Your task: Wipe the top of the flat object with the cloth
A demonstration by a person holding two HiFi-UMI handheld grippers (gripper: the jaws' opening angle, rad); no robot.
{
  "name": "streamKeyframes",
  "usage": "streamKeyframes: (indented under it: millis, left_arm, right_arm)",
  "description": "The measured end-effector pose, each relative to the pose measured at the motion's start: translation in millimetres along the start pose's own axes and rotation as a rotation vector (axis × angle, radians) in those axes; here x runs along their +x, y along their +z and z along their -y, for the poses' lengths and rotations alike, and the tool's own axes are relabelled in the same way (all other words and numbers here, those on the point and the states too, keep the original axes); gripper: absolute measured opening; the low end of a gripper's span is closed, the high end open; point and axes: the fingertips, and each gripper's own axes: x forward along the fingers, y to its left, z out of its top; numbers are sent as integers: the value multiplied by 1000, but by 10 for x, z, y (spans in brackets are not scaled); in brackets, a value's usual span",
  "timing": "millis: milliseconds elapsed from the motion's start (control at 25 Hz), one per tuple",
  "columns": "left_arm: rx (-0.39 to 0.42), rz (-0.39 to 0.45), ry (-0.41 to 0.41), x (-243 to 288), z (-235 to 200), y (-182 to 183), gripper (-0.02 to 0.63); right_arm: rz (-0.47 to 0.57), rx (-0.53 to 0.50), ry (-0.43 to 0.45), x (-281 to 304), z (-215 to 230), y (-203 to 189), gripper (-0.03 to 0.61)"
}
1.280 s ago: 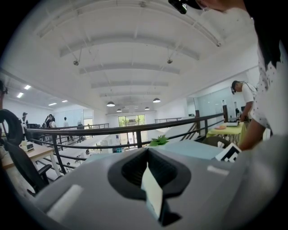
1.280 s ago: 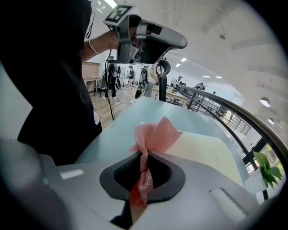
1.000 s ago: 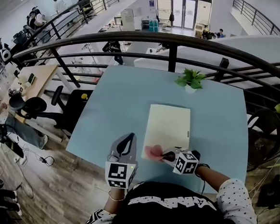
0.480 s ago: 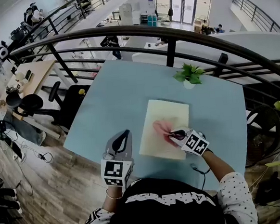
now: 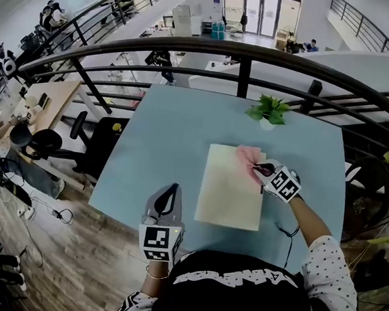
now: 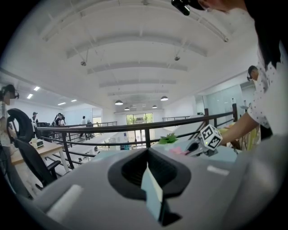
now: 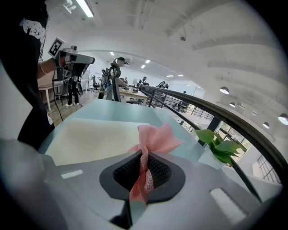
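The right claw [image 5: 263, 170] is gripping the pink cloth [image 5: 248, 158], sliding it from the near end of the pad [image 5: 227, 192] to its far corner, so the wiping is nearly covering the top. The left claw [image 5: 166, 202] is waiting closed, empty.

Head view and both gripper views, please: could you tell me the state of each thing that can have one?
Cream flat rectangular board: lying flat on the light blue table.
Right gripper: shut on the pink mesh cloth.
Cloth: bunched in the jaws, free end fanned out at the board's far right corner.
Left gripper: jaws together, empty.
Small green potted plant: upright.
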Motion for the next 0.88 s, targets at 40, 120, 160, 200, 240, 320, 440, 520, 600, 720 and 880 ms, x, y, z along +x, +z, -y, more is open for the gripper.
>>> streamKeyframes:
  millis: [40, 120, 160, 200, 240, 320, 440, 520, 600, 720, 880]
  left_arm:
    - [-2, -2, 2, 13, -10, -1, 0]
    - [-7, -4, 5, 49, -26, 4, 0]
    - [-8, -4, 6, 74, -30, 9, 0]
    - [-7, -5, 7, 103, -33, 15, 0]
    - [-6, -6, 6, 134, -31, 16, 0]
    - [-1, -13, 4, 193, -14, 6, 0]
    - [-1, -23, 2, 257, 10, 2, 0]
    - [1, -27, 2, 293, 14, 5, 0]
    - [3, -32, 1, 332, 23, 3, 0]
    - [4, -37, -3, 361, 31, -18, 0]
    - [5, -33, -12, 398, 55, -6, 0]
  right_arm:
    - [-9, -6, -11, 31, 77, -18, 20]
    - [-30, -13, -28, 102, 217, -56, 20]
    - [-37, -10, -33, 142, 278, -70, 20]
    - [-40, -4, -35, 186, 331, -79, 20]
    - [-39, 1, -34, 230, 374, -86, 20]
    - [-42, -3, -29, 301, 426, -108, 20]
    - [-74, -35, -16, 386, 449, -168, 20]
    - [-94, -60, -1, 449, 421, -216, 20]
    - [-108, -77, 11, 491, 392, -265, 20]
    - [-106, -77, 9, 508, 379, -295, 18]
    - [-117, -126, 33, 491, 325, -292, 18]
